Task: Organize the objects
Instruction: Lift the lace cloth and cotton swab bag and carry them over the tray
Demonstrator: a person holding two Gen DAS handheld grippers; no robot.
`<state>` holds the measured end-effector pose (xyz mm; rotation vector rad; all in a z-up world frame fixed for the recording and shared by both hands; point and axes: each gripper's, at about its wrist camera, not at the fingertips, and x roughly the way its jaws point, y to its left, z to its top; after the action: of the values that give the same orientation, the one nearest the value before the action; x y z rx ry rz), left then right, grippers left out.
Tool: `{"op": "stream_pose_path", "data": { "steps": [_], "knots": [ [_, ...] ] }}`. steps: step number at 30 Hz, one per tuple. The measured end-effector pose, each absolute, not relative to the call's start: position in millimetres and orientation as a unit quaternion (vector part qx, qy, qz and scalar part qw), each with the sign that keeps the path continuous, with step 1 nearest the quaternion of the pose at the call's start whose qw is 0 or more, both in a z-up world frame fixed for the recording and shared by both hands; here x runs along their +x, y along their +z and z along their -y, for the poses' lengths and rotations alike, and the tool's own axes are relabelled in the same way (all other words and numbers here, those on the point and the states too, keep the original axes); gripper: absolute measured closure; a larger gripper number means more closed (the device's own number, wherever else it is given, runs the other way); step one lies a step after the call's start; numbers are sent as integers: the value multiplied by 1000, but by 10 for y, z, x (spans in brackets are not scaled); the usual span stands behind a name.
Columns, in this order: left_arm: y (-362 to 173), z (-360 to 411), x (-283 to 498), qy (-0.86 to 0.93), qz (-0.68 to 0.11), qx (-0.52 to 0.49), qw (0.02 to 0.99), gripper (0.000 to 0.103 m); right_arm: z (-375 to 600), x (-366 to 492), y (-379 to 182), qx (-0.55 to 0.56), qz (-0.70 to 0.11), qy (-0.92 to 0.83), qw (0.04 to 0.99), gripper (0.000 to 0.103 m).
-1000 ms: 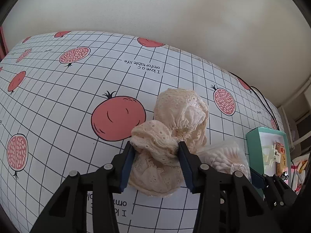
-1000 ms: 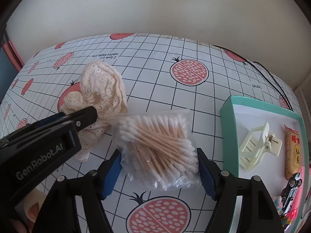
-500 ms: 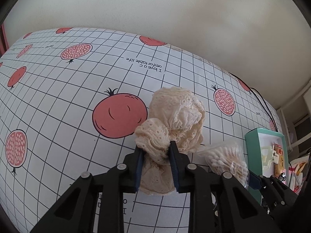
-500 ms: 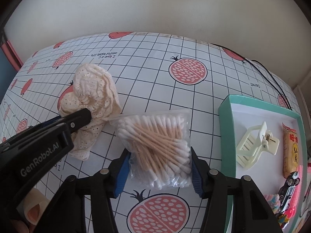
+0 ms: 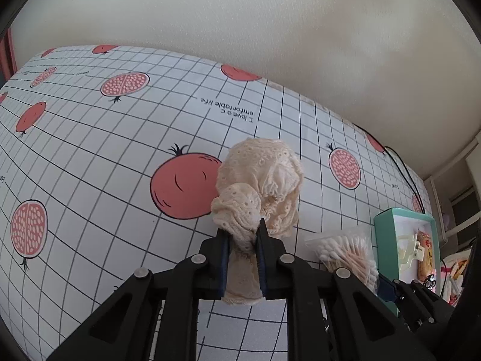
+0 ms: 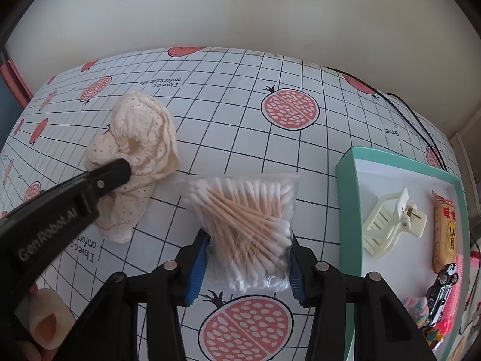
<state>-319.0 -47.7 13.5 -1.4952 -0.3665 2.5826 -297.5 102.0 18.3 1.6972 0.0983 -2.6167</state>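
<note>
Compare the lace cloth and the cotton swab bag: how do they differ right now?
The lace cloth is soft, cream and crumpled; the cotton swab bag is clear plastic, lying flat. The left gripper pinches the cloth tightly; the right gripper straddles the bag, pads at its sides. Both sit on the tablecloth, outside the teal box.

Both grippers, left gripper (image 5: 243,258) and right gripper (image 6: 247,263), are black with silver screws and blue pads, one arm marked apparently "GenRobot.AI".
</note>
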Motion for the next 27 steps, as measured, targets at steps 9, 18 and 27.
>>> {"op": "stream_pose_path", "data": {
  "steps": [9,18,27],
  "knots": [
    [329,525,-3152,869,129,-473,67,87,-1038,-2974,405,529,-32,-848,12,55],
    [539,610,-3107,880,137,-450,64,87,-1043,-2920,643,513,-37,-857,8,55],
    [707,555,-3035,886,131,-439,69,87,-1111,-2766,786,501,-29,-865,4,55]
  ]
}}
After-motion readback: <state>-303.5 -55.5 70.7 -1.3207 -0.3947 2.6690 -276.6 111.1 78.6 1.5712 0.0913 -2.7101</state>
